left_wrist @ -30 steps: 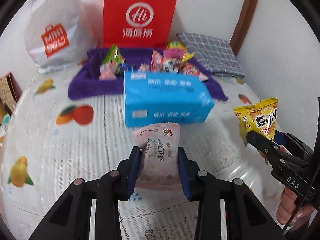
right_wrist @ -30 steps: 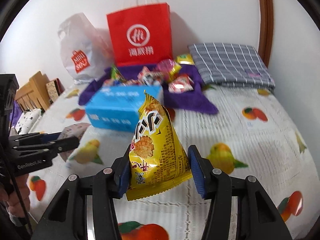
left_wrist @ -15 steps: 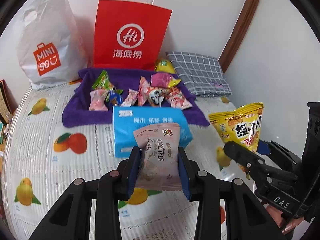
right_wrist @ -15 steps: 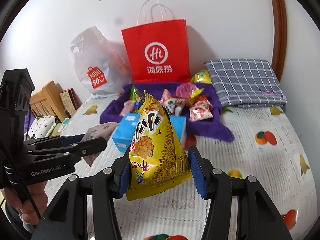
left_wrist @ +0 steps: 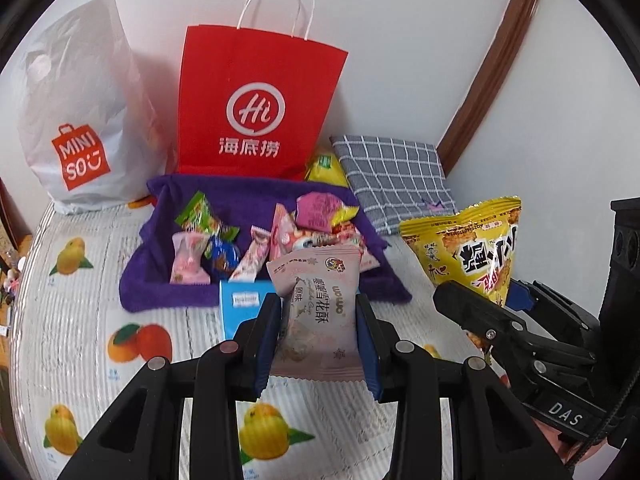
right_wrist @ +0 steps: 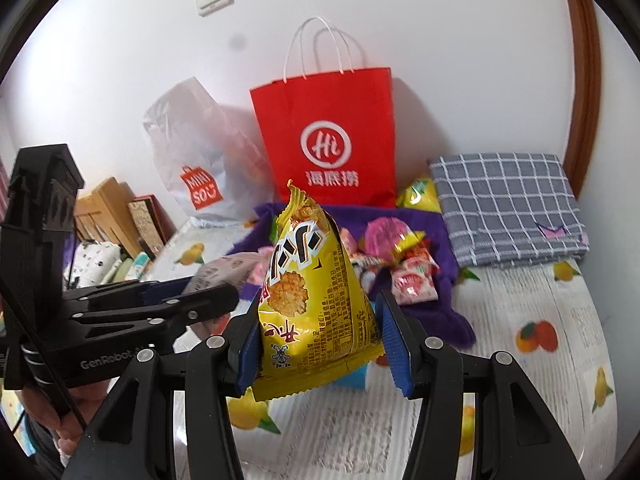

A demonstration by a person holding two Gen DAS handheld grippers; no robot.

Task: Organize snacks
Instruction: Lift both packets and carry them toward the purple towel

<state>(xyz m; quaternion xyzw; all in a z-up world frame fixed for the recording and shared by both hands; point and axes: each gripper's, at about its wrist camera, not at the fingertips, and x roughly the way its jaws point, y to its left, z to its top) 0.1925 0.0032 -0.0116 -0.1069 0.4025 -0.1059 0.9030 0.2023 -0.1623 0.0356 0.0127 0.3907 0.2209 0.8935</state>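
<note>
We've got one snack in each gripper, both held up in the air over the bed [left_wrist: 72, 320]. Left gripper [left_wrist: 318, 344] has its jaws clenched on the pink pastry packet [left_wrist: 316, 308], gripped abt mid-body w/ the crimped bottom edge hanging below the pads. Right gripper [right_wrist: 322, 344] has its jaws clamped on the yellow chip bag [right_wrist: 312, 292], taken low on its wide base, pointed top standing upright.

Ahead of both sits the purple cloth tray [left_wrist: 256, 204] w/ a heap of small wrapped snacks [left_wrist: 280, 236] already in it, and a blue tissue box [left_wrist: 240, 308] just in front of the tray, mostly hidden behind the pink packet. Red paper bag [left_wrist: 260, 92] and white Miniso bag [left_wrist: 76, 120] stand against the wall behind; grey checked cushion [left_wrist: 394, 176] to the right.

Handling, our judgement: both items look very light and soft. The chip bag is air-puffed foil, so probably slippery and the contents crush easily – squeeze gently, low grip near the seam seems right. Pink packet is flatter, likely a crumbly pastry inside; mid-body hold looks ok but too much pinch could break it. Neither should swing much. Next step prob needs carrying them over the tissue box w/out clipping it, then letting go low over the tray
</note>
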